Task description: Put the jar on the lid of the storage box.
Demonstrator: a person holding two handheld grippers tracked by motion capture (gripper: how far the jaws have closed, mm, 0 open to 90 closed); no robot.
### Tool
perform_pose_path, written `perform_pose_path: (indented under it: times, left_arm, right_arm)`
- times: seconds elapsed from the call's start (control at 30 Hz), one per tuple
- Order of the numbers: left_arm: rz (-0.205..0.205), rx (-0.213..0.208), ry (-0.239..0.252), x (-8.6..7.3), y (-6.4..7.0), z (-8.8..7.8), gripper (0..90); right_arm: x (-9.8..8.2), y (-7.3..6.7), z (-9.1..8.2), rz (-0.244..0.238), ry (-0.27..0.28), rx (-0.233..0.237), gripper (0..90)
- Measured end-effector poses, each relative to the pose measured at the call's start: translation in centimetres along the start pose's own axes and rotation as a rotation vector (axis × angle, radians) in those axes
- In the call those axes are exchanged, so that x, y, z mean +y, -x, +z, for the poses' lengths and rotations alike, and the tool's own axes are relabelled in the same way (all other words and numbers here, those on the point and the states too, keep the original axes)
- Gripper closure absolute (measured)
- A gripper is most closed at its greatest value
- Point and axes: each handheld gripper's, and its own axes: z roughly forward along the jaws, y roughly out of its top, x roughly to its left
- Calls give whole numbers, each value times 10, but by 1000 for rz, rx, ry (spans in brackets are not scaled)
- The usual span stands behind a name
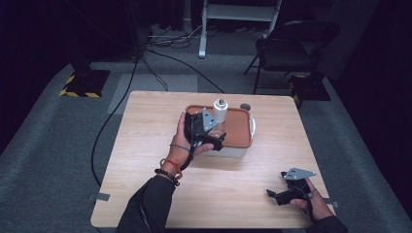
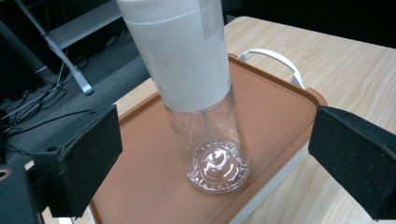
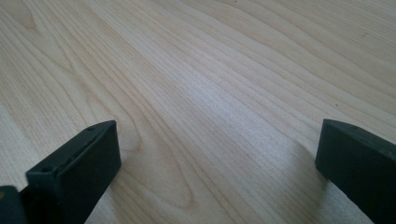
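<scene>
A clear bottle with a white wrap on its upper part stands upright on the orange-brown lid of a white container. My left gripper is at the lid's near left corner and is open. In the left gripper view the bottle rises between the two wide jaws of the left gripper, and neither pad touches it. My right gripper rests low over the table near the front right corner. It is open, and bare wood lies between the jaws of the right gripper.
The container has a white handle on its right end. A small dark round object lies on the table just behind the container. A folding chair and floor cables stand beyond the table's far edge.
</scene>
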Motion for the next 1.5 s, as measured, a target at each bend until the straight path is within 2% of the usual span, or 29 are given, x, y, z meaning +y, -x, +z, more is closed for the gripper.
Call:
perform_pose_path:
  times: [0.5, 1.07, 1.5]
  left_arm:
    - [-3, -6, -8, -17, 0, -7, 26]
    - [-19, -14, -26, -46, -2, -16, 26]
    - [0, -18, -49, -64, 2, -22, 27]
  right_arm:
    - [0, 0, 0, 0, 0, 0, 0]
    - [0, 0, 0, 0, 0, 0, 0]
    - [0, 0, 0, 0, 0, 0, 0]
